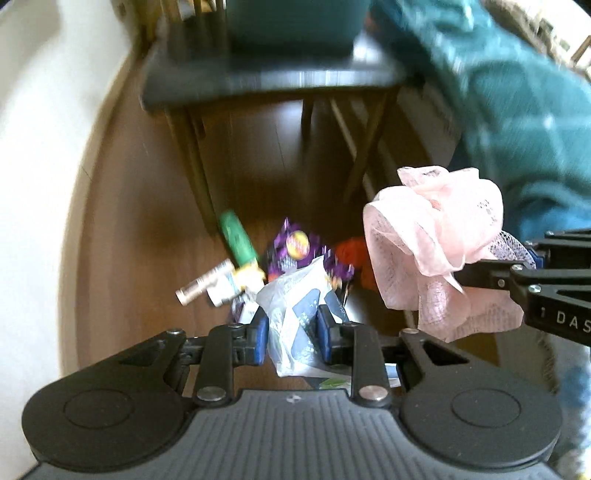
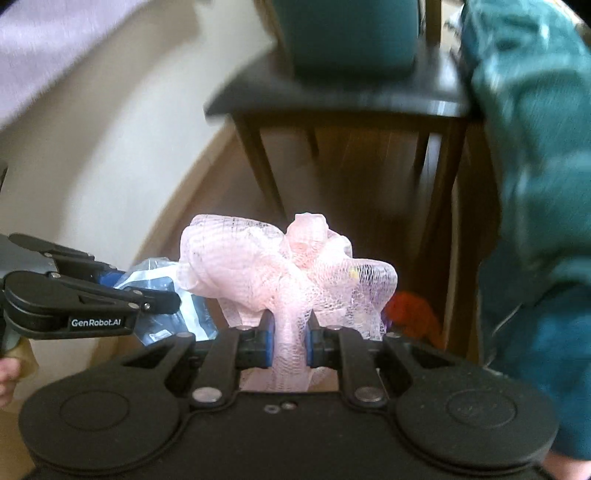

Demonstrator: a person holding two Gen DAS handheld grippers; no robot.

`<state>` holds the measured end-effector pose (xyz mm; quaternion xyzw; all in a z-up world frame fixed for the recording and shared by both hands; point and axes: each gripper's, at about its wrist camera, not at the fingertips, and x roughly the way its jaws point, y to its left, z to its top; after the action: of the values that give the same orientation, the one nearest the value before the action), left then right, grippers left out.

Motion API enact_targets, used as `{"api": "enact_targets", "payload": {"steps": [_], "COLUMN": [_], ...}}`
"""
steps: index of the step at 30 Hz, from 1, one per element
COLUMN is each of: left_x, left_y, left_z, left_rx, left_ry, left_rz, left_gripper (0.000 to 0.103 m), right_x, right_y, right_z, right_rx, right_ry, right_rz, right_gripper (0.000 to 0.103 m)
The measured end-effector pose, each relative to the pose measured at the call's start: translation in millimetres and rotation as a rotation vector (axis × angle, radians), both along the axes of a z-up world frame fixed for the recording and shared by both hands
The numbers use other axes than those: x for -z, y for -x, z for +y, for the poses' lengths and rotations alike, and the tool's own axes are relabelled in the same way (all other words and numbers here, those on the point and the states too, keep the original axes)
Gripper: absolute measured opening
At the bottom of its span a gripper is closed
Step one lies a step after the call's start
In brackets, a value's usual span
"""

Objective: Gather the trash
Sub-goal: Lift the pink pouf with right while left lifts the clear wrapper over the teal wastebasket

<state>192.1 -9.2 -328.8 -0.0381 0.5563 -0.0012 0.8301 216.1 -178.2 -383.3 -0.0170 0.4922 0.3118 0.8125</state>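
Step in hand: both grippers are carrying a piece of trash each, held above the wooden floor; judged as the carry stage, between pickup and drop-off.
Left gripper: its blue pads are pinching a crumpled clear plastic wrapper, jaws standing narrow around it.
Right gripper: its jaws are squeezing the neck of a pink mesh net, the bunched bulk of which is billowing out beyond the fingertips.
Relation of the two: the net is hanging just to the right of the wrapper, the two loads near each other but apart.
Trash remaining: a green-capped tube, a purple snack packet and something orange are lying on the floor below, near the legs of the dark side table.
Likely destination: a teal bin is standing on the far side table; its opening is out of view, so this is a judgement only.
Obstacle: a teal garment is hanging at the right, close to the table edge.
Next move calls for: bringing each load over the bin's mouth before letting go, the light net and wrapper being apt to cling or drift.
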Motion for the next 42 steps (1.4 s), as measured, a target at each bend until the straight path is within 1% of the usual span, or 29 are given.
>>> {"api": "enact_targets", "payload": {"steps": [6,9,11,16,21,22,26,30,33,34,37,40,42], "left_x": [-105,-153,-179,-227,-275,-284,-315,-338,-347,-347,-340,-328,-315], "left_y": [-22,-37,-47,-66,-91,-100,-140,-179,-216,-227,-262,-301,-326], "left_z": [8,13,18,35,49,51,58,59,53,52,46,41,38], "left_rx": [-0.006,-0.005,-0.008,-0.007,0.002,0.003,0.002,-0.009,-0.023,-0.028,-0.045,-0.066,-0.093], "left_ry": [-0.006,-0.011,-0.009,-0.010,-0.004,-0.008,-0.020,-0.035,-0.051,-0.057,-0.088,-0.128,-0.146], "left_rz": [-0.102,-0.166,-0.210,-0.287,-0.325,-0.337,-0.381,-0.417,-0.431,-0.430,-0.414,-0.379,-0.340], "left_gripper": [0.026,0.026,0.026,0.026,0.026,0.026,0.026,0.026,0.026,0.026,0.026,0.026,0.026], "right_x": [-106,-146,-173,-229,-279,-291,-319,-333,-339,-341,-339,-330,-321], "right_y": [-13,-20,-30,-54,-76,-80,-107,-139,-176,-182,-219,-256,-282], "right_z": [-6,-5,-4,1,6,10,14,20,22,23,25,27,29], "right_rx": [0.036,0.042,0.047,0.090,0.144,0.155,0.199,0.232,0.233,0.227,0.190,0.144,0.115], "right_ry": [-0.039,-0.045,-0.056,-0.062,-0.073,-0.077,-0.083,-0.068,-0.056,-0.053,-0.052,-0.027,-0.007], "right_rz": [-0.077,-0.123,-0.151,-0.193,-0.229,-0.237,-0.266,-0.301,-0.319,-0.324,-0.328,-0.328,-0.309], "right_gripper": [0.014,0.014,0.014,0.014,0.014,0.014,0.014,0.014,0.014,0.014,0.014,0.014,0.014]}}
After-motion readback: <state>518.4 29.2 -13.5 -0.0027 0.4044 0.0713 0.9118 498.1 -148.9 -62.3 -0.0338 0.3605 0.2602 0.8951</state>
